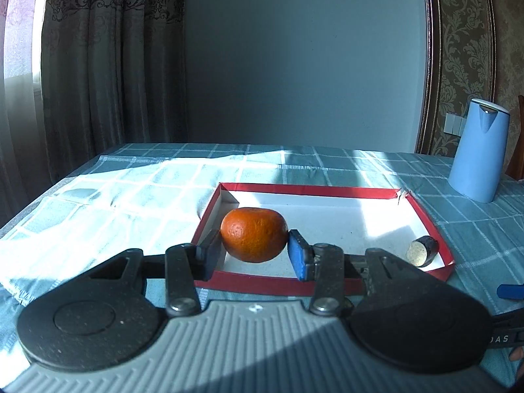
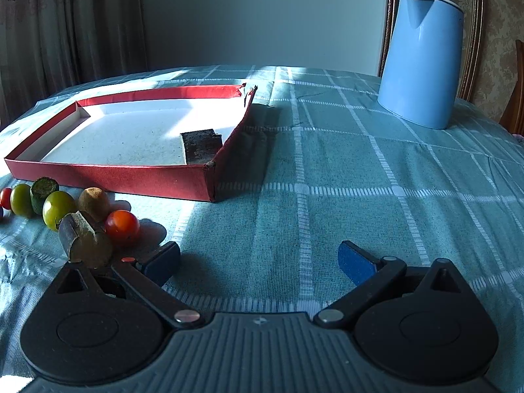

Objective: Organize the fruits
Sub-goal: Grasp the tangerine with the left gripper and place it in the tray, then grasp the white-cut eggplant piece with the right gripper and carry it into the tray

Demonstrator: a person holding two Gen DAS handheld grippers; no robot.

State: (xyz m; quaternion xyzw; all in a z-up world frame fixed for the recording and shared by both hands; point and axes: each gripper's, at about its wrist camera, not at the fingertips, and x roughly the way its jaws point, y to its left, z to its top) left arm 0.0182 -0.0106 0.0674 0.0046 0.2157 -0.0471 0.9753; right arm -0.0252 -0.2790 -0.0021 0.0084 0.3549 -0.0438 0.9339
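My left gripper (image 1: 255,250) is shut on an orange mandarin (image 1: 253,234) and holds it over the near left part of a shallow red box (image 1: 308,188) with a white floor. A dark cut fruit piece (image 1: 422,251) lies in the box's near right corner; it also shows in the right wrist view (image 2: 201,146). My right gripper (image 2: 258,262) is open and empty, low over the tablecloth in front of the box (image 2: 111,177). Left of it lie loose fruits: a red cherry tomato (image 2: 121,226), a green one (image 2: 57,209), a kiwi (image 2: 94,200) and a dark cut piece (image 2: 85,240).
A tall light-blue kettle (image 1: 478,150) stands at the back right of the table, also in the right wrist view (image 2: 421,59). A checked teal tablecloth (image 2: 327,180) covers the table. Curtains hang at the back left. A blue fingertip of the other gripper (image 1: 510,290) shows at the right edge.
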